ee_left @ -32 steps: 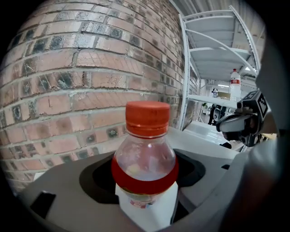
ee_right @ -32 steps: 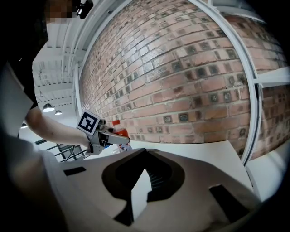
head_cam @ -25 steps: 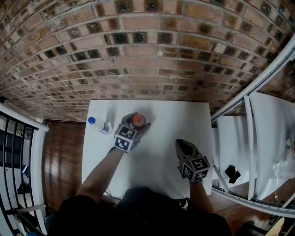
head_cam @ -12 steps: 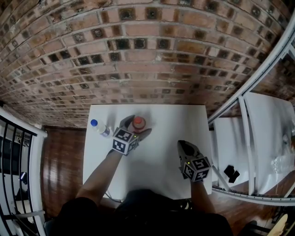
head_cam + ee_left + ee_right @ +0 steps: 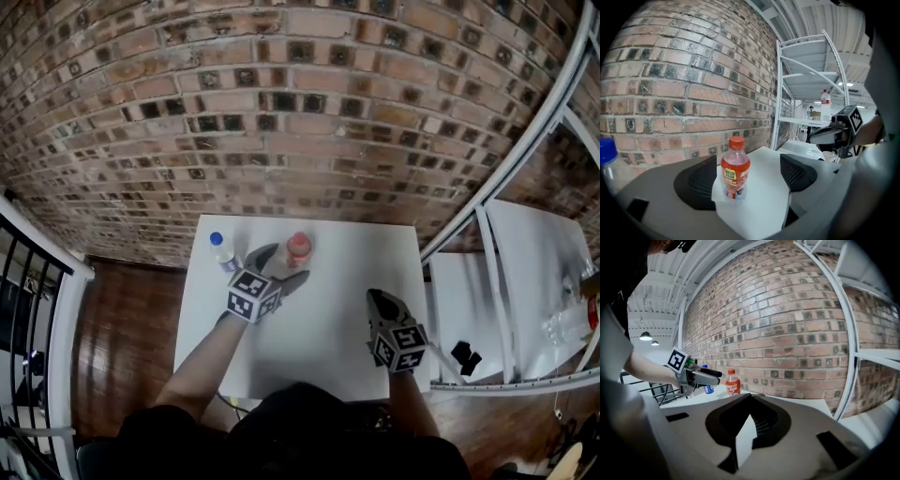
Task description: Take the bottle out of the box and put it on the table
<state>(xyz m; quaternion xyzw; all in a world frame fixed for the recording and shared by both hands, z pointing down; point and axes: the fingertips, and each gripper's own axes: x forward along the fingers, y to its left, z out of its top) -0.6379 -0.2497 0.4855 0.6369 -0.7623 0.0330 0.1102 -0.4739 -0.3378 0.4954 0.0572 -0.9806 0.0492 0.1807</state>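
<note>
An orange drink bottle [image 5: 298, 248] [image 5: 735, 169] with a red cap stands upright on the white table [image 5: 328, 328], near the brick wall. My left gripper [image 5: 281, 265] [image 5: 750, 177] is open just short of it, with the pads off the bottle. Its jaws have just opened wide off the bottle and come in slightly since. A clear bottle with a blue cap [image 5: 222, 251] [image 5: 606, 161] stands to the left. My right gripper [image 5: 381, 300] [image 5: 750, 401] hangs shut and empty over the table's right side. From there the orange bottle [image 5: 732, 383] shows beyond the left gripper [image 5: 708, 376].
A brick wall [image 5: 300, 112] rises right behind the table. White metal shelving [image 5: 525, 272] stands to the right, with a small black object [image 5: 464, 354] and a bottle [image 5: 570, 323] on it. A railing [image 5: 37, 281] borders the wooden floor at left.
My left gripper has let go of the orange bottle, opened and drawn back towards me and upward. The bottle stays standing on the table. The right gripper has lifted a little.
</note>
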